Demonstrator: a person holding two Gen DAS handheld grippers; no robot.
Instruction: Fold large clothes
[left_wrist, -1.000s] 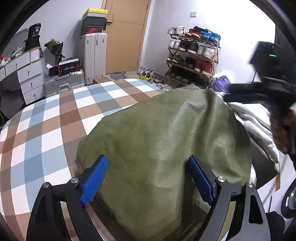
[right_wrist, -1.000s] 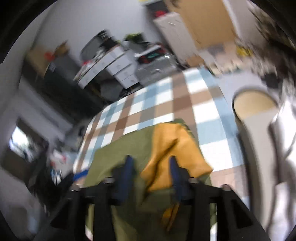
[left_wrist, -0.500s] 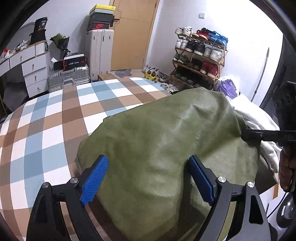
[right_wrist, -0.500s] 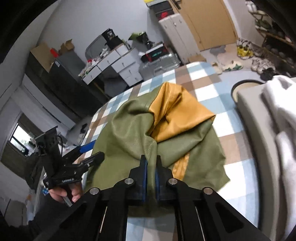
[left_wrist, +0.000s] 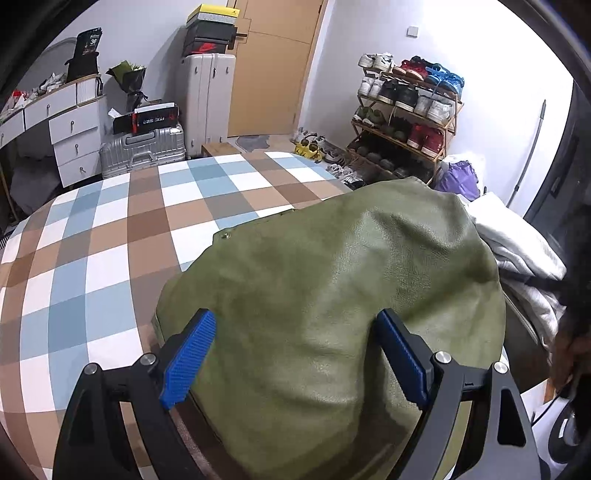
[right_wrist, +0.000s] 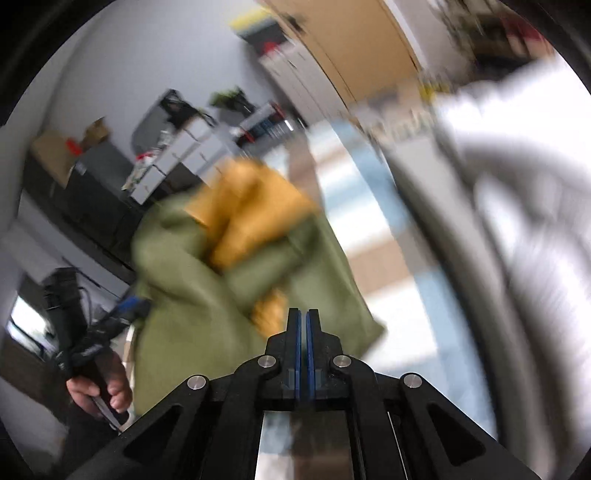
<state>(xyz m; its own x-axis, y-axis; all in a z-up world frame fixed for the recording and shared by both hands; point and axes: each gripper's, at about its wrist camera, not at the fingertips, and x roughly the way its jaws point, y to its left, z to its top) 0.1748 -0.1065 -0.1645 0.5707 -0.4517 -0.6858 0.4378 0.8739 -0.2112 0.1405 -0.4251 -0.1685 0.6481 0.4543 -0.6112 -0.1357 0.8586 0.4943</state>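
A large olive-green jacket (left_wrist: 332, 295) lies spread on the checked bed cover (left_wrist: 92, 277). My left gripper (left_wrist: 295, 317) hovers just over its near part, open wide, a blue pad on each side and nothing pinched. In the blurred right wrist view the same jacket (right_wrist: 184, 288) is bunched up, with its orange lining (right_wrist: 251, 206) showing. My right gripper (right_wrist: 303, 312) has its pads pressed together at the jacket's edge, seemingly pinching the fabric. A hand (right_wrist: 99, 391) holding the left gripper shows at the lower left of that view.
A heap of white clothes (left_wrist: 517, 251) lies right of the jacket. Beyond the bed stand a shoe rack (left_wrist: 406, 122), a silver suitcase (left_wrist: 144, 151) and white drawers (left_wrist: 74, 136). Bare checked cover stretches to the left.
The right gripper went from open to shut at the jacket's edge and came down to its right side. The jacket has bunched up. The left gripper has stayed put, open.
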